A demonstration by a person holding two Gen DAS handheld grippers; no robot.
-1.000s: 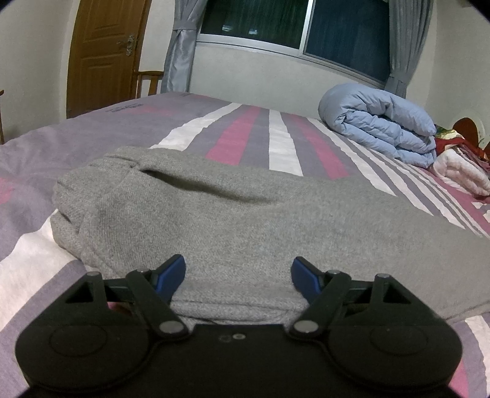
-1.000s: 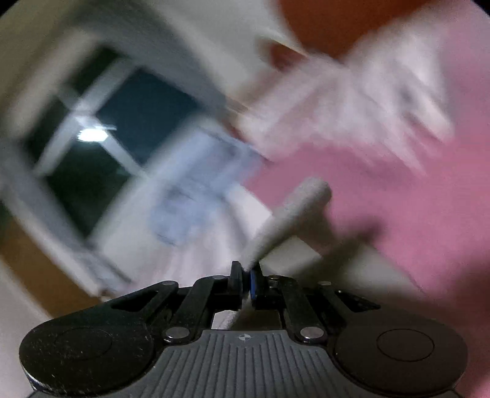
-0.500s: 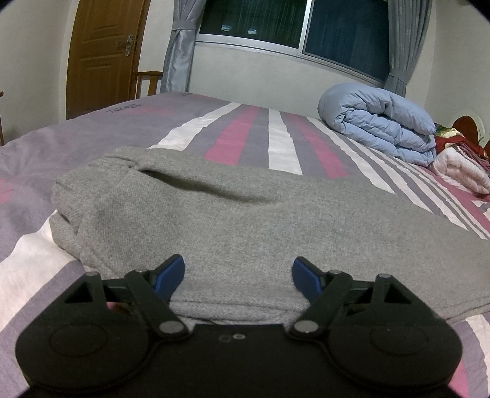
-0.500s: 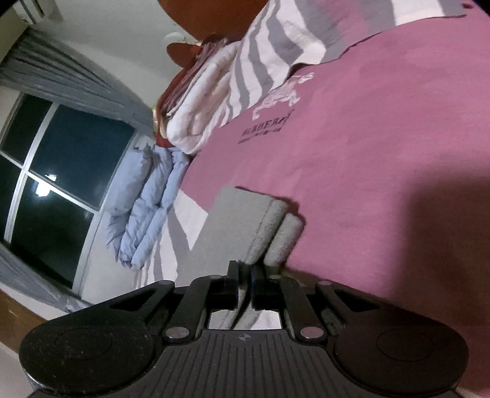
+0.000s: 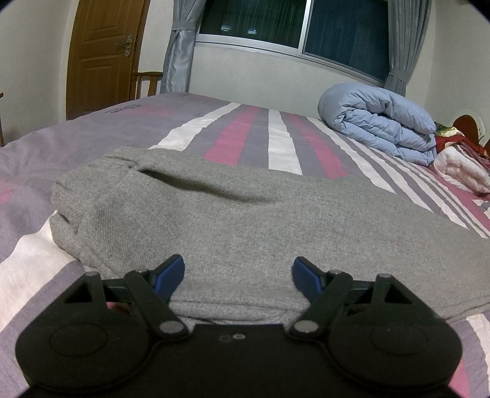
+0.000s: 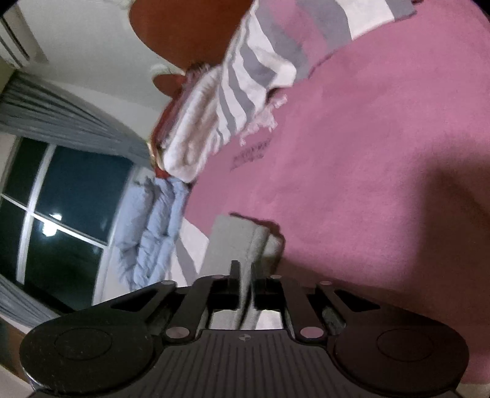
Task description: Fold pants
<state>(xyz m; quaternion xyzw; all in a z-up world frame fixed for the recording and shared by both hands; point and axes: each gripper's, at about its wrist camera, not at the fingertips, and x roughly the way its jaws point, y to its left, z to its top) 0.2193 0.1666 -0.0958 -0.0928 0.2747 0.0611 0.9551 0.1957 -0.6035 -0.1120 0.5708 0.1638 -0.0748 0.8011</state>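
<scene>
Grey knit pants (image 5: 245, 220) lie across a striped bedspread, waist end to the left. My left gripper (image 5: 239, 275) is open, its blue-tipped fingers (image 5: 170, 272) resting low at the pants' near edge, with the fabric between the jaws. In the right wrist view my right gripper (image 6: 244, 275) is shut on the grey leg end (image 6: 239, 242) of the pants, close over the pink part of the bedspread. The view is rolled sideways and slightly blurred.
A rolled light-blue duvet (image 5: 379, 122) and folded white and red blankets (image 5: 459, 162) lie at the bed's far right. A wooden door (image 5: 104, 55), a chair and a dark window (image 5: 306, 27) are behind the bed. A striped pillow (image 6: 251, 82) lies ahead of the right gripper.
The right gripper has swung fast with the leg end, from a blurred lifted pose down near the pink bedspread. The left gripper and the pants under it have not moved.
</scene>
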